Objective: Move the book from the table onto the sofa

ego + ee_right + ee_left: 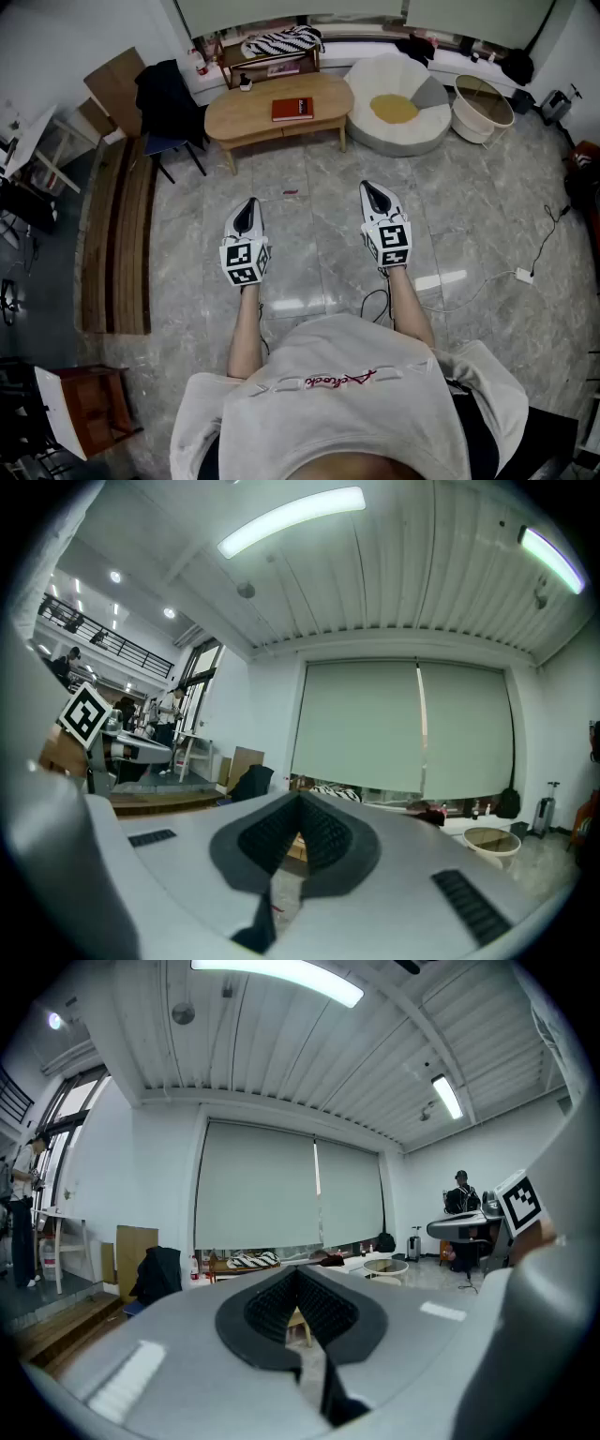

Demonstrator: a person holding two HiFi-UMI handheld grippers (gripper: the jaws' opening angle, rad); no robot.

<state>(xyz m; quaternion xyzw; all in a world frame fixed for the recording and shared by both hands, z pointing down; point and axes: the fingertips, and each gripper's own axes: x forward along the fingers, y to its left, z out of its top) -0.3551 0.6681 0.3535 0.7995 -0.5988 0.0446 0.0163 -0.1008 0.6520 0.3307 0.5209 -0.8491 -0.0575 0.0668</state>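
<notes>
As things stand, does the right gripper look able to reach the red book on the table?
Probably not yet: the right gripper, shut, hangs over the floor well short of the book on the table. Nothing blocks the path; a step forward should do.

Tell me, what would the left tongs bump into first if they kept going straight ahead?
Probably the oval light wooden coffee table: the shut left tongs aim level towards it, and nothing stands in between. Whether they'd hit its edge or pass just above is unclear.

Red book point(292, 110) flat on the oval wooden table point(234, 117), beside the round white sofa point(375, 136).
</notes>
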